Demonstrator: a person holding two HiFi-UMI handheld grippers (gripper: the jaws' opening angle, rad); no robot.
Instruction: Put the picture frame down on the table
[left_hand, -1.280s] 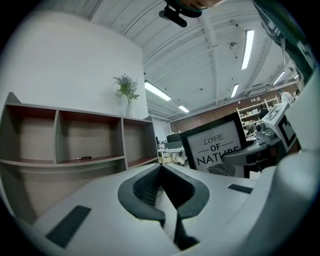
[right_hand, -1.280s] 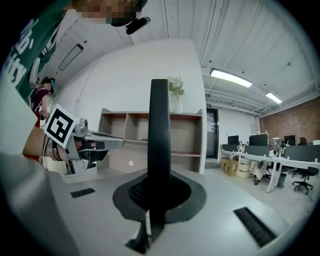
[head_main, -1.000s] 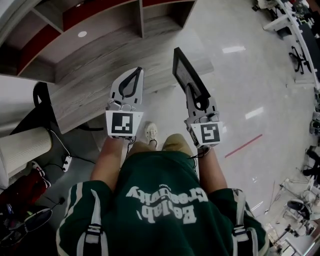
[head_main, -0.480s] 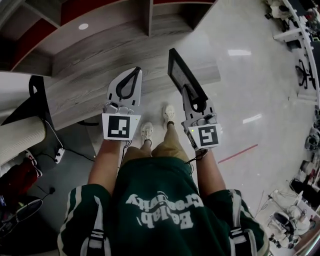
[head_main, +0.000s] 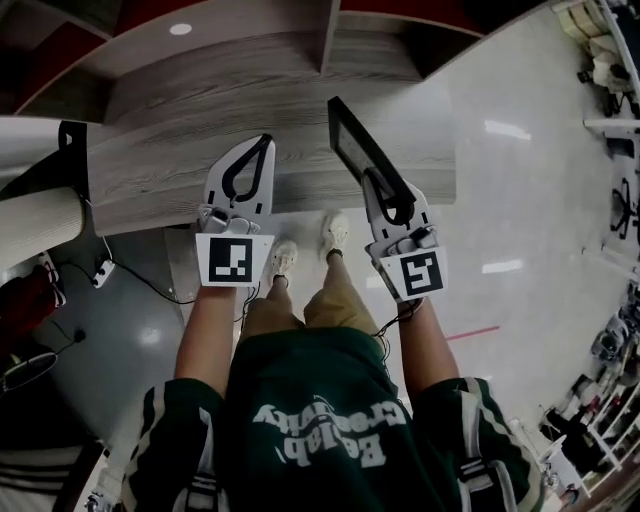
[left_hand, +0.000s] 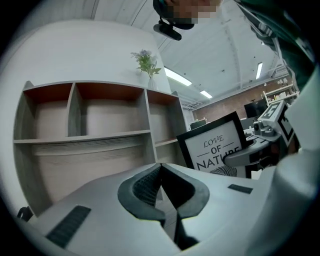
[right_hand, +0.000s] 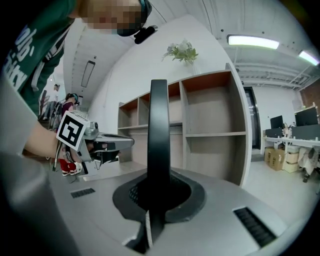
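Nearest in the head view, the person stands with both arms held forward. At 11 o'clock the left gripper (head_main: 262, 146) is empty, and its own view shows the jaws brought together with nothing between them. At 1 o'clock the right gripper (head_main: 378, 182) has its jaws closed tight on the lower edge of the picture frame (head_main: 358, 148). The frame is black and stands upright and edge-on in that gripper's view, rising well above the jaws. From the left gripper view its printed face shows, turned toward the left side.

The frame is in the air, resting on nothing. In the head view its top seems to reach over the front edge of the wood-grain worktop (head_main: 170, 175), which lies across 12 o'clock, just beyond both grippers. Farther off, at the worktop's back, stands an open shelf unit (left_hand: 80, 115), and a small plant (left_hand: 146, 62) sits on top of it.

The step in hand looks like the carry toward the worktop, with the set-down not yet begun. The next move would likely call for bringing the frame fully over bare wood. It would then be lowered until its bottom edge bears weight, and the right jaws parted only once it rests steady.
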